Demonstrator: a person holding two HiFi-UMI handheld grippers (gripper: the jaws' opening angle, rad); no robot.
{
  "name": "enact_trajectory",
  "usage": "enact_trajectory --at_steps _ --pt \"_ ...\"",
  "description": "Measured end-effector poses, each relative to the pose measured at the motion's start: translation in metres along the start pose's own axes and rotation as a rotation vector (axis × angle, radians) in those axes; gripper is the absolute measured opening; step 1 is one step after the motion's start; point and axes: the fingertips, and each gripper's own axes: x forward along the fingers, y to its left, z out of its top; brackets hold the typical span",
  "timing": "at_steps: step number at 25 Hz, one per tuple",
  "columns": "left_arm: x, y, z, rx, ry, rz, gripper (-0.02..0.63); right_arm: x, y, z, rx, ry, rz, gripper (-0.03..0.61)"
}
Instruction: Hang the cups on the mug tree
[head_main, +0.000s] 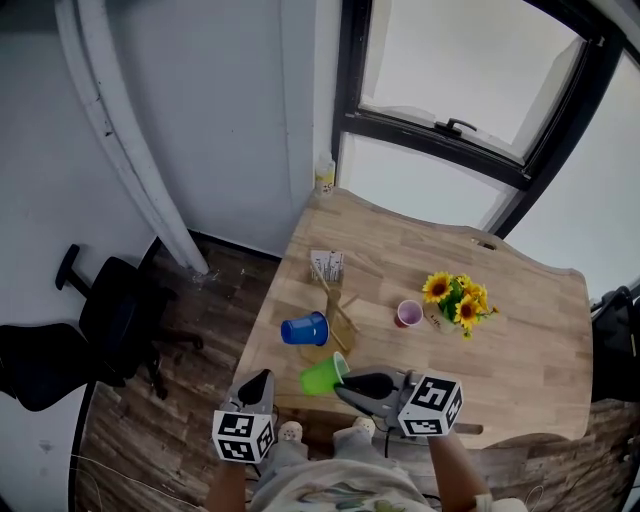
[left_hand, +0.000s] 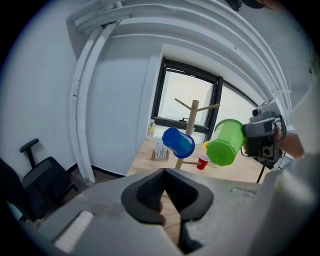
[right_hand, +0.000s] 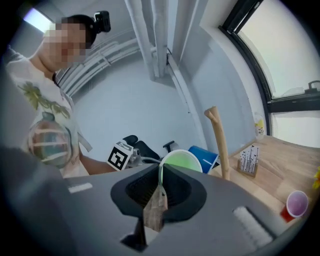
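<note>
Right gripper view shows right gripper (right_hand: 160, 176) pinching green plastic cup (right_hand: 183, 160), probably next onto a wooden mug tree (right_hand: 220, 146) peg; left gripper (left_hand: 164, 176) closed, empty.

No real text anywhere, just black-and-white square codes on the left gripper (head_main: 261, 380) and right gripper (head_main: 343, 388) cubes; the bottle (head_main: 325, 178) label's too tiny.

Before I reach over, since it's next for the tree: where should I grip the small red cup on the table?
Probably best: take the red cup by its rim, one jaw inside, one outside, from above on the mug tree side; it stands upright, mouth open, and the sunflowers sit close on the other side.
</note>
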Motion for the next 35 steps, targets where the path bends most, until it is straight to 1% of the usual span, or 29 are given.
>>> enact_trajectory --at_steps 7,13,19,24,28,35 --pt "-0.008 0.002 -0.004 -0.008 0.004 0.026 0.003 -0.01 0.003 0.032 0.096 -0.159 0.096 0.029" --pt "-0.01 -0.001 -0.006 -0.01 0.005 0.031 0.003 -0.028 -0.001 0.059 0.182 -0.306 0.16 0.029" --pt "-0.006 -0.009 -0.006 0.0 0.009 0.021 0.003 -0.042 -0.008 0.074 0.234 -0.409 0.194 0.029" --pt "-0.006 -0.013 -0.005 0.008 0.013 0.016 0.003 -0.051 -0.018 0.078 0.331 -0.497 0.251 0.029" --pt "-0.004 -0.016 -0.004 0.013 0.016 0.013 0.003 -0.051 -0.025 0.076 0.39 -0.538 0.288 0.031" --pt "-0.003 -0.019 -0.005 0.02 0.026 0.015 0.003 -0.052 -0.044 0.072 0.439 -0.563 0.29 0.044"
